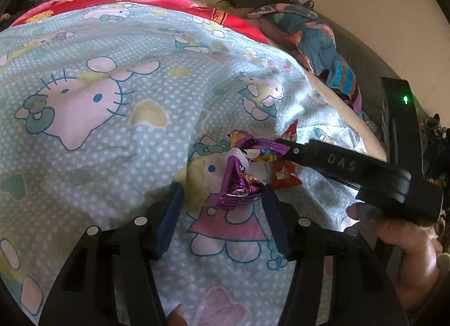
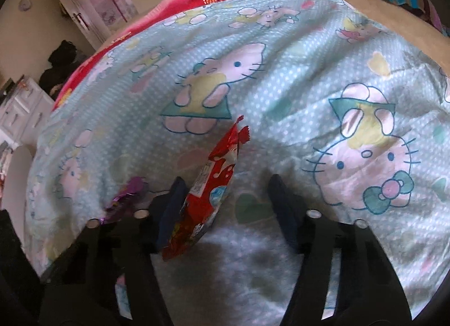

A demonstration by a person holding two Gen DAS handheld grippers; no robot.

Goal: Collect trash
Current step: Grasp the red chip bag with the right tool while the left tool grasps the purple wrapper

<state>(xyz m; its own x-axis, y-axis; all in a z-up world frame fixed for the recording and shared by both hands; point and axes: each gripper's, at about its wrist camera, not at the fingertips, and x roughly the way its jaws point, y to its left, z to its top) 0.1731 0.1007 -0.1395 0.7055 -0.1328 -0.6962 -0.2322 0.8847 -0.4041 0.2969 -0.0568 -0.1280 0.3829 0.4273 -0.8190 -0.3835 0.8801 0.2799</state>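
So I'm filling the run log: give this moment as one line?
step: picking wrappers off bedsheet | left tool: open, around purple wrapper | right tool: open, red wrapper against one finger

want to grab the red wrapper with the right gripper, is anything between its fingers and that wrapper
Nothing visible blocks it. The red wrapper already lies between the fingers of the right gripper, against the left finger, on the patterned bedsheet. The purple wrapper sits off to the left, outside the fingers.
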